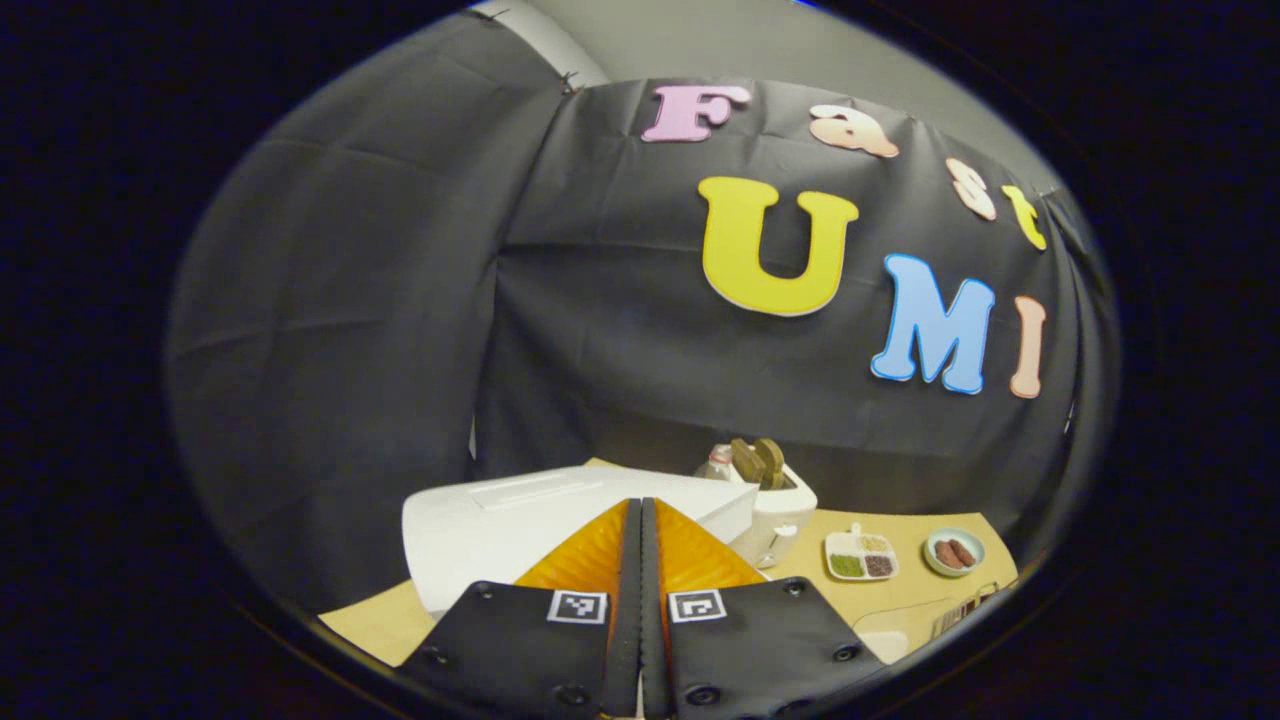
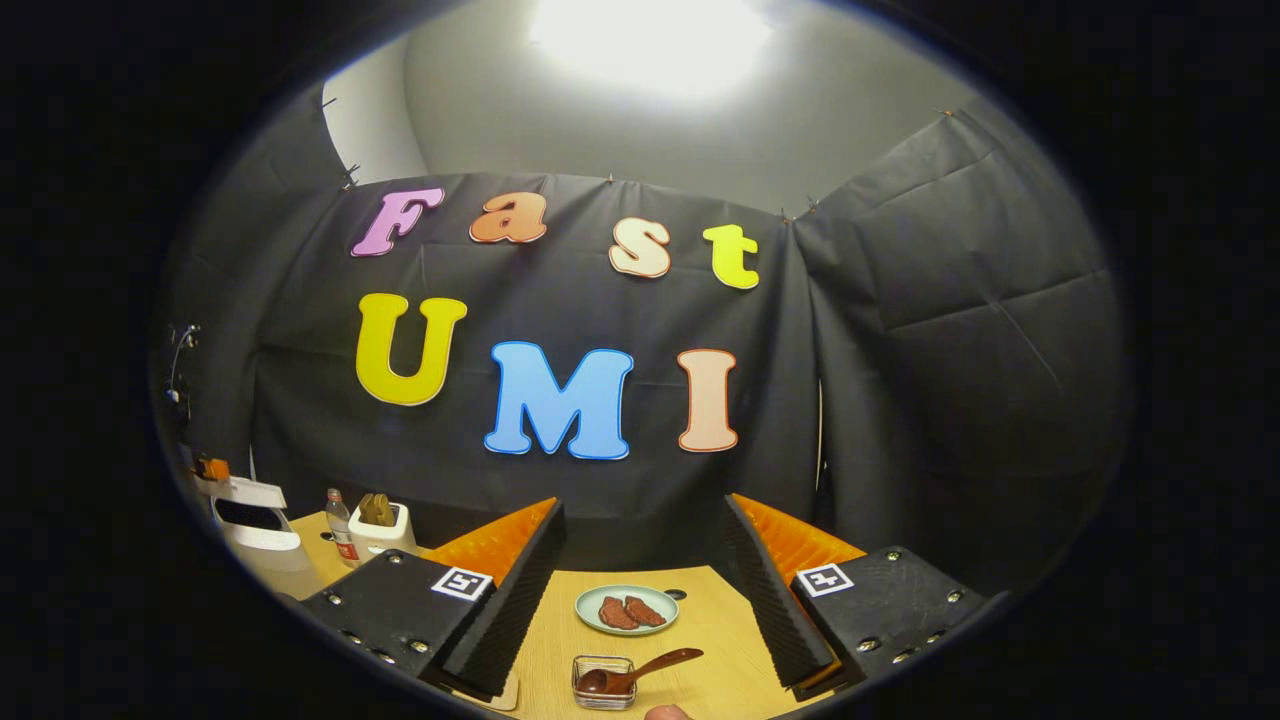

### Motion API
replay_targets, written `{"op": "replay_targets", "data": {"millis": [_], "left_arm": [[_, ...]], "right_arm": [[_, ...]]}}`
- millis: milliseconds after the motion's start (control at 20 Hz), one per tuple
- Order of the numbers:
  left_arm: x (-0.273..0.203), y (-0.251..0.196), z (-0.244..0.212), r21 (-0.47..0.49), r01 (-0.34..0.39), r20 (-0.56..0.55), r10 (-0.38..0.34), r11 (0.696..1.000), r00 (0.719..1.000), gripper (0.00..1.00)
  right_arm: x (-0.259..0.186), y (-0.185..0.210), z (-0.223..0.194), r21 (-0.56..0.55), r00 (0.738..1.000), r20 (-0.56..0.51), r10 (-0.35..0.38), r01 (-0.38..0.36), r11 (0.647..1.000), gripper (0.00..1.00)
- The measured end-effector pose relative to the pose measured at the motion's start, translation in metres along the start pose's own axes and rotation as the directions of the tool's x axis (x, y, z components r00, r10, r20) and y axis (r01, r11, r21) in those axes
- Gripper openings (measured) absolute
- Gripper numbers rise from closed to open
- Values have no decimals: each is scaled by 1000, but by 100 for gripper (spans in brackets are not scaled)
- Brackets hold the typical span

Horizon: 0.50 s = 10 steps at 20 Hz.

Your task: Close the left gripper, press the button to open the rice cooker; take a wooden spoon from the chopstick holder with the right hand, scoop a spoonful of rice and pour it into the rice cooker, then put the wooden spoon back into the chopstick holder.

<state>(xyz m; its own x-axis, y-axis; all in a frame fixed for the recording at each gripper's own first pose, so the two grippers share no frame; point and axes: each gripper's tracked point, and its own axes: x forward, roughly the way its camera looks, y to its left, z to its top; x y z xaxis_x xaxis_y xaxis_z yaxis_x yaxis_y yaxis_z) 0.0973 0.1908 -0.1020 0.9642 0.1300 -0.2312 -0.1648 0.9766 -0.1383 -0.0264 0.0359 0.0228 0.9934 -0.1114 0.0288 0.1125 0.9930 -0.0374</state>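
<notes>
Table (image 2: 700, 650): light wood-grain top, seen in both gripper views.

Items resting on it:
- White rice cooker (image 1: 520, 535), at the left end, lid raised.
- White chopstick holder (image 1: 775, 515), just beside the cooker, wooden handles standing in it.
- Clear bottle (image 2: 340, 525), just beside the holder.
- Divided white tray (image 1: 860, 557), holding green, dark and pale portions.
- Pale green plate (image 2: 627, 610), carrying two brown pieces.
- Small clear square container (image 2: 604, 682), near the front edge, with a wooden spoon (image 2: 640, 668) lying in it, handle angled up to the right.
</notes>
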Motion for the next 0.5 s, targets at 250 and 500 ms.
{"op": "replay_targets", "data": {"millis": [250,500], "left_arm": [[-44,-34,57,37,34,154,-39,999,987,10],[-89,-72,92,80,68,253,-86,994,964,68]], "right_arm": [[10,-11,-2,13,1000,2,8,-8,1000,95],[19,-21,-12,30,1000,-5,17,-17,999,95]]}}
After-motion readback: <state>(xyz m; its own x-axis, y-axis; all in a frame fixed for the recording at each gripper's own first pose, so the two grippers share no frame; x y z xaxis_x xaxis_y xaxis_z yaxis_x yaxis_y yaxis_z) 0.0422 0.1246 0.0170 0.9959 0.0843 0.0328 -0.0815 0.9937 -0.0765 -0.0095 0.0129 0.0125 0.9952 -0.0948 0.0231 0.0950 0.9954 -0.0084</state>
